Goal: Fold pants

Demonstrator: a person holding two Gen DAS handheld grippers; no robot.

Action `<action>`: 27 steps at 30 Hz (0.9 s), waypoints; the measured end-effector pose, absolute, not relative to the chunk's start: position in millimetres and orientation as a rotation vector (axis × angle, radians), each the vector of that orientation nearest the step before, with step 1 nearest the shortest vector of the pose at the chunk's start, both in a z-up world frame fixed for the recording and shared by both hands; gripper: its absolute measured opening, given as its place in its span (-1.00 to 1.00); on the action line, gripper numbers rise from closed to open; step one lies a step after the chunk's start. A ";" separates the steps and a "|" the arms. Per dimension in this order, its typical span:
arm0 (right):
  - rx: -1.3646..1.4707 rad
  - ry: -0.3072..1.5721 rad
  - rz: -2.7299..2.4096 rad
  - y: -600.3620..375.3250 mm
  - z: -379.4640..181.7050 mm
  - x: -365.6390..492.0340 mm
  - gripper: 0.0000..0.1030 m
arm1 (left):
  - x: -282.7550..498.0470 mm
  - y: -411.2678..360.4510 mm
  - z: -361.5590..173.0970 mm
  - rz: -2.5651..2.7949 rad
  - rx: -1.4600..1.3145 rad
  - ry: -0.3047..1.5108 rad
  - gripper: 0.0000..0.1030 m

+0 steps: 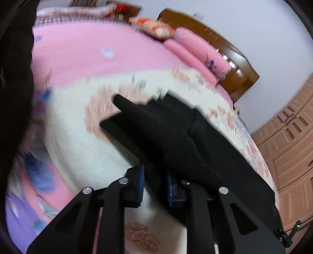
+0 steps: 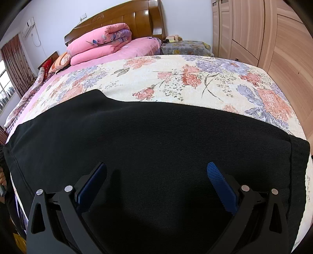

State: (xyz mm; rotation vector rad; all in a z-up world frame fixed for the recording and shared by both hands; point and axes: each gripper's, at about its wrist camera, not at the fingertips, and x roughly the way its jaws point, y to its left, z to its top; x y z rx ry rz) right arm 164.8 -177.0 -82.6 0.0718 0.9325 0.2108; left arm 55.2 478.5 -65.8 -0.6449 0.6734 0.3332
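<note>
The left gripper (image 1: pixel 154 185) is seen clenched on a fold of the black pants (image 1: pixel 172 132); the blue pads (image 1: pixel 141 181) are drawn close with dark cloth rising between them toward 12 o'clock. The view is blurred, so how much cloth is caught cannot be judged. The right gripper (image 2: pixel 156 185) is released, its blue pads (image 2: pixel 221 187) well apart, poised over the pants (image 2: pixel 148 140), which lie spread flat across the near half of the floral bedspread (image 2: pixel 176 78).

Beyond, at 11 o'clock in the right wrist view, folded pink quilts (image 2: pixel 101 43) are stacked against the wooden headboard (image 2: pixel 127 17); a wardrobe (image 2: pixel 264 39) stands at 2 o'clock.

Risks noted: the pinch may be shallow and slip when lifted, dropping the fold. Only one layer may be taken, leaving the fold uneven. With the right gripper not pinning the cloth, the whole garment could be dragged across the bedspread.

No brand, label or legible writing is found.
</note>
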 end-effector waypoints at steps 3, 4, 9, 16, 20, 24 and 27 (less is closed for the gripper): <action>0.071 0.935 0.209 -177.0 -83.0 165.4 0.92 | 55.9 474.2 -37.8 0.360 -0.543 0.654 -0.66; 0.073 0.934 0.206 -177.0 -83.1 165.4 0.92 | 60.3 475.0 -37.6 0.382 -0.506 0.678 -0.66; 0.073 0.934 0.203 -176.8 -83.6 165.1 0.92 | 71.7 482.1 -84.5 0.429 -0.502 0.837 -0.53; -0.032 0.916 0.157 -152.6 -70.6 155.6 0.92 | 42.6 428.1 -18.4 1.001 -0.073 0.913 0.76; -0.065 0.857 0.308 -98.0 -44.6 140.3 0.92 | 54.1 362.7 15.8 0.625 -0.105 0.787 0.80; -0.230 0.831 0.469 -5.2 -38.5 120.8 0.92 | 103.3 297.5 -9.2 0.457 0.053 0.837 0.81; -0.399 0.870 0.521 49.0 -64.6 106.1 0.92 | 123.0 272.0 -52.7 0.376 0.105 0.950 0.81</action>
